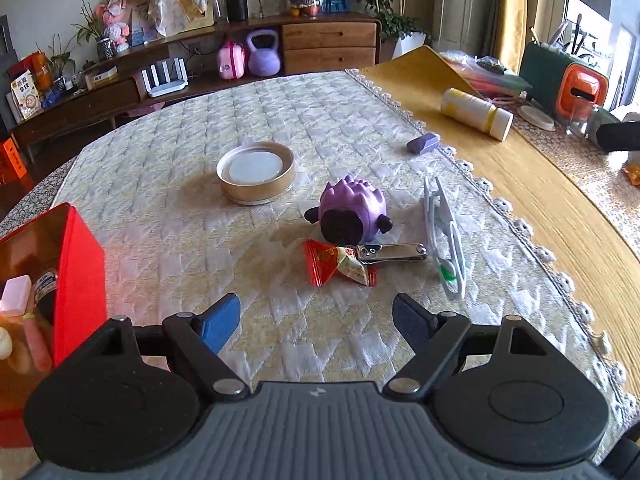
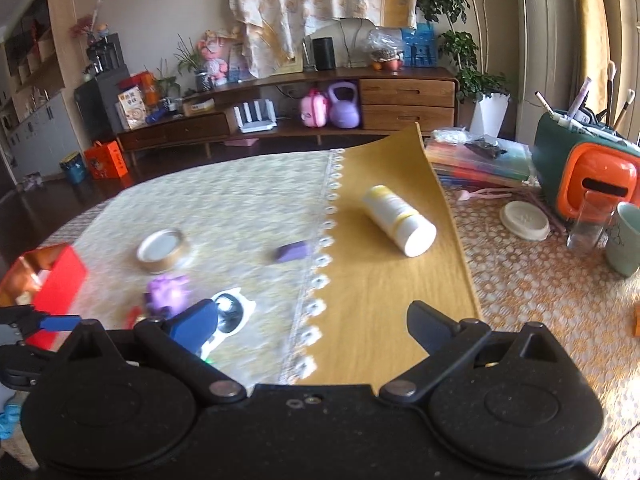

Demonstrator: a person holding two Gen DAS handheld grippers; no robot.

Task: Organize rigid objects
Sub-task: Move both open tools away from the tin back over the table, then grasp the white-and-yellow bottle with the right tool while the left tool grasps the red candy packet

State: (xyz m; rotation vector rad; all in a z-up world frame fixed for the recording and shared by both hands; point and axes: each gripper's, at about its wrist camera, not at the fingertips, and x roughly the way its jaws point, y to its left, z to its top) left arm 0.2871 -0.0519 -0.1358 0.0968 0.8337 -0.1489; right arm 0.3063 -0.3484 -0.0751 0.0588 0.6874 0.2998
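My left gripper (image 1: 316, 320) is open and empty above the quilted cloth. Just ahead of it lie a red candy wrapper (image 1: 336, 266), a metal nail clipper (image 1: 390, 252), a purple spiky toy (image 1: 350, 212) and a white plastic clip (image 1: 444, 236). Further off are a round tin lid (image 1: 256, 172) and a small purple block (image 1: 423, 143). A red box (image 1: 76, 276) with small items inside stands at the left. My right gripper (image 2: 316, 324) is open and empty above the yellow mat (image 2: 384, 264), where a white and yellow bottle (image 2: 398, 220) lies on its side.
The left gripper (image 2: 44, 322) shows at the left edge of the right wrist view, next to the red box (image 2: 56, 276). An orange and green holder (image 2: 592, 172), a cup (image 2: 624, 236), a coaster (image 2: 524, 220) and stacked books (image 2: 480, 160) crowd the right side.
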